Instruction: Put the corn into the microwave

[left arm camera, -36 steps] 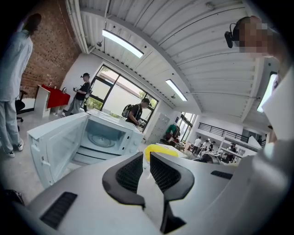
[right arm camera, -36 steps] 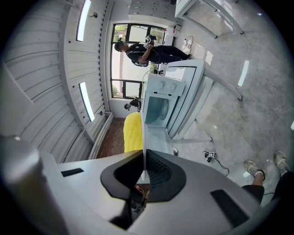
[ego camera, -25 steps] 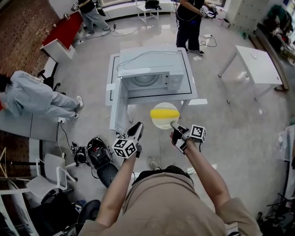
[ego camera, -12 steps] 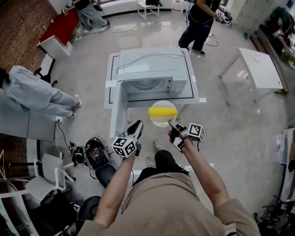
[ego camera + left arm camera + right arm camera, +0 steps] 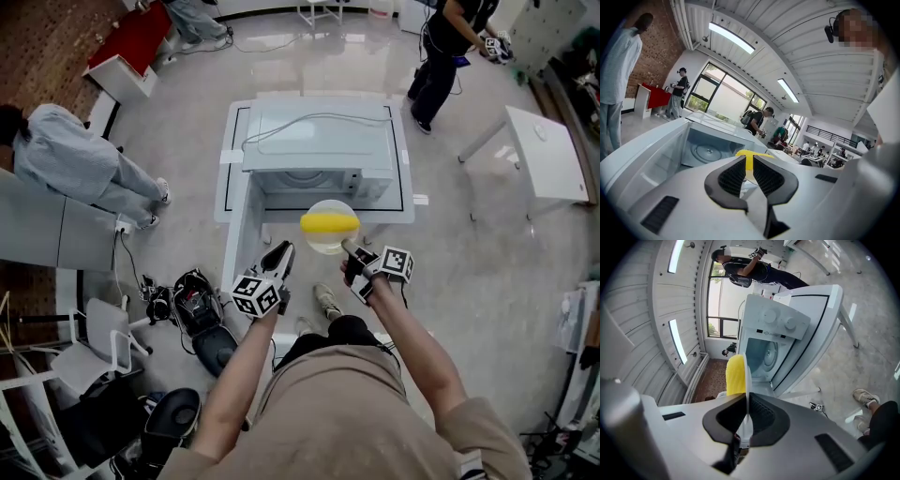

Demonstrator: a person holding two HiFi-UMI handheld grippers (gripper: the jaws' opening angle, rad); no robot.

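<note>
A white microwave (image 5: 319, 141) stands on a low white table (image 5: 233, 131), its door (image 5: 246, 225) swung open toward me on the left and the cavity (image 5: 305, 178) facing me. My right gripper (image 5: 352, 253) is shut on the near rim of a clear plate (image 5: 330, 242) that carries a yellow corn cob (image 5: 329, 223), just in front of the cavity. In the right gripper view the plate (image 5: 748, 380) stands edge-on between the pads with the corn (image 5: 736, 376) beyond. My left gripper (image 5: 277, 255) hovers beside the door, jaws slightly apart, nothing between them; through the gap I see the corn (image 5: 749, 158).
A second white table (image 5: 553, 155) stands at the right. One person (image 5: 450, 47) stands behind the microwave, another (image 5: 75, 159) sits at the left. Bags and cables (image 5: 197, 309) lie on the floor near my left leg, by a white chair (image 5: 103, 337).
Both grippers and the plate with the corn have moved closer to the microwave's opening. The person at the back has walked toward the right.
</note>
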